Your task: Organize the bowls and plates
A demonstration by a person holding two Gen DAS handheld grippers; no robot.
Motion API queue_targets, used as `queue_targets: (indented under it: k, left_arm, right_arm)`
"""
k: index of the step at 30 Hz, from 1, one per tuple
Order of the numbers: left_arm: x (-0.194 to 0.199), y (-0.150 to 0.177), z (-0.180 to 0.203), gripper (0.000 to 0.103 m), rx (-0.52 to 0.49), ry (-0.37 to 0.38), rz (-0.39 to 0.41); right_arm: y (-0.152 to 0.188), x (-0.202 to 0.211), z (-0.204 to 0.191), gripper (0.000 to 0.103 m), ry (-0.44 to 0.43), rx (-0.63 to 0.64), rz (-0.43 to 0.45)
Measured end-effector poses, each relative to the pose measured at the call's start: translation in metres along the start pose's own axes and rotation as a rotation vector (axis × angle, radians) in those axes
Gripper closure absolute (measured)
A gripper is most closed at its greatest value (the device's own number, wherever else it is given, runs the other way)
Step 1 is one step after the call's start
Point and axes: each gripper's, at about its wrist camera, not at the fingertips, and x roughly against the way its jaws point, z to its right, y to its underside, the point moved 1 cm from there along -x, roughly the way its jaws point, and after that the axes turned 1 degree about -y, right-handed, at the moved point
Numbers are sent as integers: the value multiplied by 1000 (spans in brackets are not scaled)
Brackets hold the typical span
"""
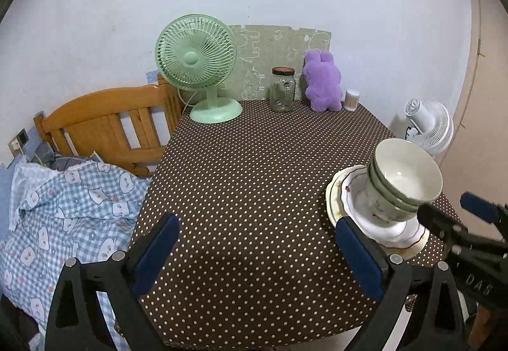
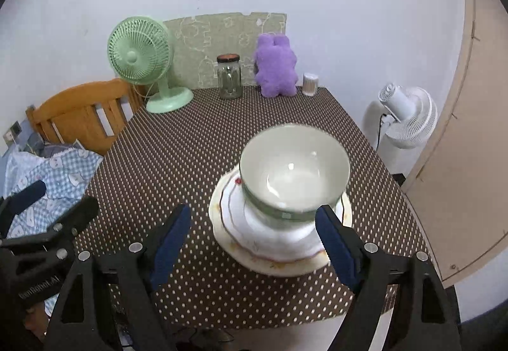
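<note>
The stack of green-rimmed ceramic bowls [image 2: 293, 179] sits nested on the scallop-edged white plates [image 2: 279, 259] near the front right edge of the brown polka-dot tablecloth [image 1: 247, 179], plate rim close to the table's right side. Lots of bare cloth to the left and centre, room to move there.

Far edge, against the pale wall: mint-green desk fan [image 1: 198, 65] at left, then a clear glass jar w/ dark lid [image 1: 282, 89], purple plush toy [image 1: 322, 82], small cotton-swab tub [image 1: 351, 99], and a patterned green board [image 1: 279, 49] propped behind. Wooden headboard [image 1: 104, 128] and blue checked bedding [image 1: 63, 201] lie left of the table; a white floor fan [image 2: 404, 114] stands off to the right.

Left gripper [image 1: 254, 252] spread wide, holding nothing, over the near edge, its right finger just beside the plates. Right gripper [image 2: 254, 239] also wide apart, empty, fingers straddling the near side of the plate stack; can't tell if the right pad touches it.
</note>
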Motion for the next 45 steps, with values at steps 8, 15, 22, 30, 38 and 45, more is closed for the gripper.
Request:
queue_targets:
  k: [8, 15, 22, 30, 38, 45]
  left_arm:
    - [15, 28, 1, 1, 20, -27, 61]
    - [30, 44, 4, 0, 22, -25, 89]
    - [38, 51, 0, 0, 49, -32, 104]
    - [40, 49, -1, 0, 63, -31, 108]
    - [41, 46, 1, 0, 56, -27, 100]
    - [44, 44, 6, 0, 54, -35, 97]
  right_arm:
    - [38, 3, -3, 20, -44, -16, 22]
    - [52, 18, 4, 20, -42, -36, 75]
    - [58, 26, 1, 20, -42, -20, 91]
    - [56, 30, -1, 20, -33, -9, 95]
    - [51, 30, 3, 20, -40, -24, 89]
    - [46, 30, 5, 20, -45, -28, 82]
